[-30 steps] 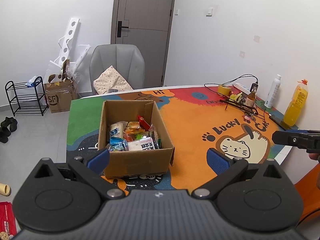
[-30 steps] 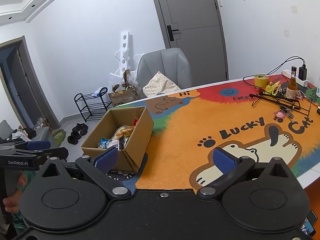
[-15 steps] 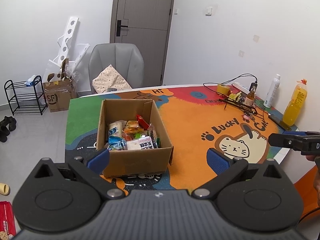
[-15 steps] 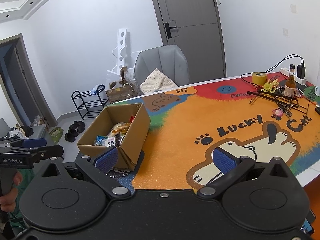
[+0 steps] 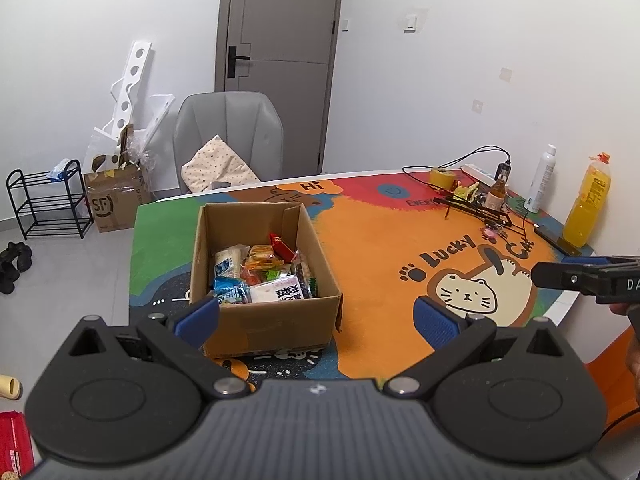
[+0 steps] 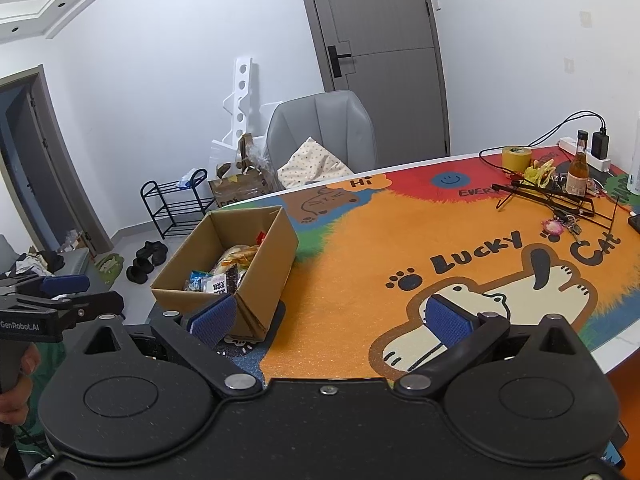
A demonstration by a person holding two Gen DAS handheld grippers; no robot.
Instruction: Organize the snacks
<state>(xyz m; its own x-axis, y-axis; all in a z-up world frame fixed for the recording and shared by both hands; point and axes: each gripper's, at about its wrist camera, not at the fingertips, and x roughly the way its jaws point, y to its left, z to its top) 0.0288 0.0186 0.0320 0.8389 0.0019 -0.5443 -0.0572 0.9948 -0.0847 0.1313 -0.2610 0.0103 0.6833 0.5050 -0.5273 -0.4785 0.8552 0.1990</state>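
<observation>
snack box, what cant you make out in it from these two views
- Lower snacks in the cardboard box: left wrist view, buried under the top packets.
- Most contents: right wrist view, hidden by the box wall.
- Packet print: too small in both views.
- Red pack on the floor: cut off by the frame edge.

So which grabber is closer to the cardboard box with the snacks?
Left. The left gripper is open right in front of the cardboard box, one pad beside its near corner. The right gripper, also open, sits off to the box's right side, over the orange mat.
</observation>
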